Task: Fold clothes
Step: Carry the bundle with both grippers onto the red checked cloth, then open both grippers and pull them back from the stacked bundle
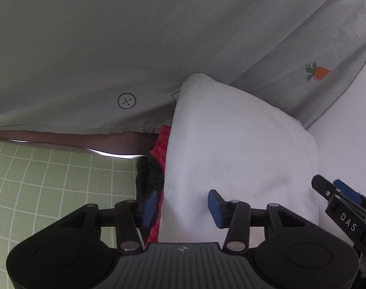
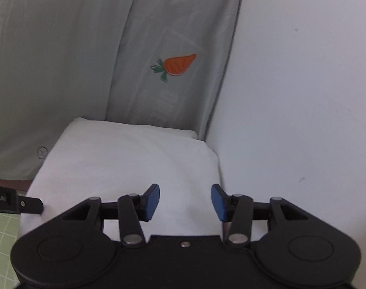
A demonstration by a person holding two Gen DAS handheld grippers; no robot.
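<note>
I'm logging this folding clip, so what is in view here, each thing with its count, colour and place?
folded garment: one, white, lying in front of both tongs.
grey cloth: one, pale grey, spread behind the folded garment, reaching the table edge.
carrot patch: one, orange with green leaves, on the grey cloth's folded strip.
circled cross mark: one, dark outline, on the grey cloth near its hem.
red fabric: one piece, red, peeking out at the left side of the folded garment.
white surface: one, white, right of the garment.
green tiled floor: pale green with white lines, lower left.
left tongs: one, black with blue pads, open, over the garment's left edge.
right tongs: one, black with blue pads, open, over the garment.
</note>
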